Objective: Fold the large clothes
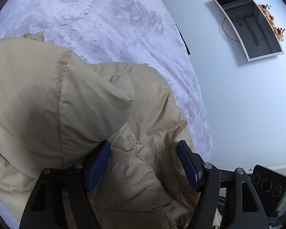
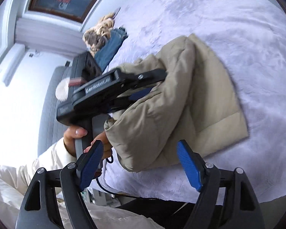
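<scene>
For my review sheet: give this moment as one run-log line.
stage: mid-fold | garment: beige puffer jacket on white bedspread | left claw: open, jacket between fingers | right claw: open, holding nothing

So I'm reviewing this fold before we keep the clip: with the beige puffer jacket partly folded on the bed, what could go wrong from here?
1. The left gripper stands open with puffy jacket fabric between its fingers; a shallow pinch on the slick shell might slip.
2. The right gripper is open and off the jacket, so one-sided lifting may undo the fold.
3. The jacket lies near the bed edge and could slide off.
</scene>
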`<state>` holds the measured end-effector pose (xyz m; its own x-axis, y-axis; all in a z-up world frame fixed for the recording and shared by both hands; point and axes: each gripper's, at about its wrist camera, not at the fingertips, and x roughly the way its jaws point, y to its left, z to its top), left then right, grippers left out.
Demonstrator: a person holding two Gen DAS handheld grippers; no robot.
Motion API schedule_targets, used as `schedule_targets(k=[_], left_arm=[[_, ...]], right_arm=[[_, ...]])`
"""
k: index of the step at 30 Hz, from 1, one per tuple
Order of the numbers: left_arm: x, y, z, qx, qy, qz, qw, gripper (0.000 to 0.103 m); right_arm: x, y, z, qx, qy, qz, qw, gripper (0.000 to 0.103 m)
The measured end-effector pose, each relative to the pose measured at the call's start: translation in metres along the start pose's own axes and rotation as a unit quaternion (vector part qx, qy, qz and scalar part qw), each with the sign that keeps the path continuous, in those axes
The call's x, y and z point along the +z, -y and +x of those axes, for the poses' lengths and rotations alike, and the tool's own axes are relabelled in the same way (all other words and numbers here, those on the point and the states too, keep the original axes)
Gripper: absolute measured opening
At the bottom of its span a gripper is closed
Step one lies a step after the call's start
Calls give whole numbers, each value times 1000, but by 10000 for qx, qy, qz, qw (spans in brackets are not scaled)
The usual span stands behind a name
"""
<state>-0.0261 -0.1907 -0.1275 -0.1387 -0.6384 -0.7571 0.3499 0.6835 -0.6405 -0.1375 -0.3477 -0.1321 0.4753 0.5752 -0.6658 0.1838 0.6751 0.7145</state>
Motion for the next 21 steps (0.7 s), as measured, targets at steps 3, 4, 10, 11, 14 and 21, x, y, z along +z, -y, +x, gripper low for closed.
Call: schedule_targets(k=[3,4,10,11,14,21], left_arm=[[0,6,-2,267,28,134,9995,73],[0,9,-5,399,42,214,9990,73],[-8,17,-63,1276,1107,1061,9799,73],[-8,7,-73,1460,1293,1012,9756,73],[-2,-31,-85,1969,1502,664,9666,73],[22,-63,-54,2087,1433,306,9669,73]], right_arm=[[3,-10,22,-322,-192,-121,9992,82],[3,-11,26,-431,-227,-109,9988,82],[7,-6,31,-1230,-183,-155,9921,32],[8,-1,31,-1344,-199,-110,9907,29],[7,7,26,-1389,-197,-50,9901,24],[11,8,33,-1918,-138,-600,9795,18]])
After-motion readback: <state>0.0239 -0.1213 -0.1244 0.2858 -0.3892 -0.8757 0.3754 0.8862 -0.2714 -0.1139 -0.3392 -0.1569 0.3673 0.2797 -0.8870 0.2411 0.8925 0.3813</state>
